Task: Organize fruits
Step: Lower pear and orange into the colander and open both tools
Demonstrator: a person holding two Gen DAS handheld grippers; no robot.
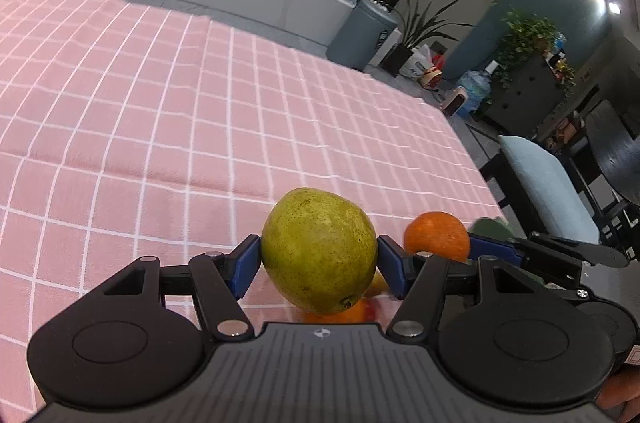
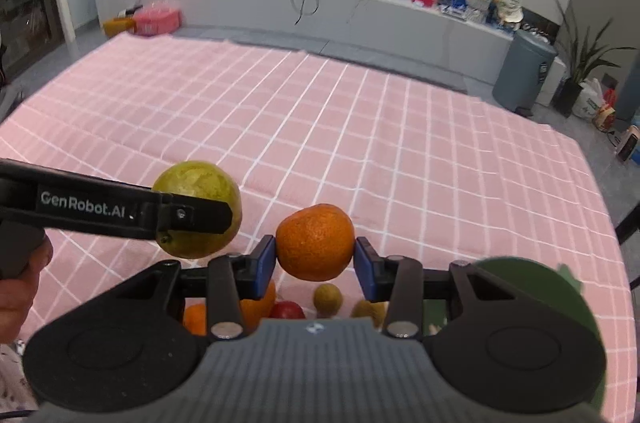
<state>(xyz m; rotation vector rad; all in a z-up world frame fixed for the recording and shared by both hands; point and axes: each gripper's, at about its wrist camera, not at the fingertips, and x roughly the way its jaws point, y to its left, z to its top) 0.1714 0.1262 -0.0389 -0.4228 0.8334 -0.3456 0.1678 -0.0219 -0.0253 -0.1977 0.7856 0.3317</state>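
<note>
The green pear (image 1: 319,250) sits squarely between the blue pads of the left gripper (image 1: 319,265), both pads pressed against its flanks, so this gripper is clamped on it with the fruit held clear of the pink checked tablecloth (image 1: 160,111). Its stem end points down toward the gripper body and its rounded top rises above the fingertips. Just beyond the pear's right-hand pad, the orange (image 1: 437,236) shows, and the same orange (image 2: 315,242) fills the gap of the right gripper (image 2: 315,263), gripped between its two blue pads and likewise off the cloth. From the right wrist view the pear (image 2: 198,209) hangs to the left of that gripper's fingers, slightly higher than the orange and close beside it, partly covered by the left gripper's black arm. Below the right gripper's fingers, more fruit lies near the body: orange pieces (image 2: 196,319), a red one (image 2: 287,311) and small brownish-green ones (image 2: 328,297).
</note>
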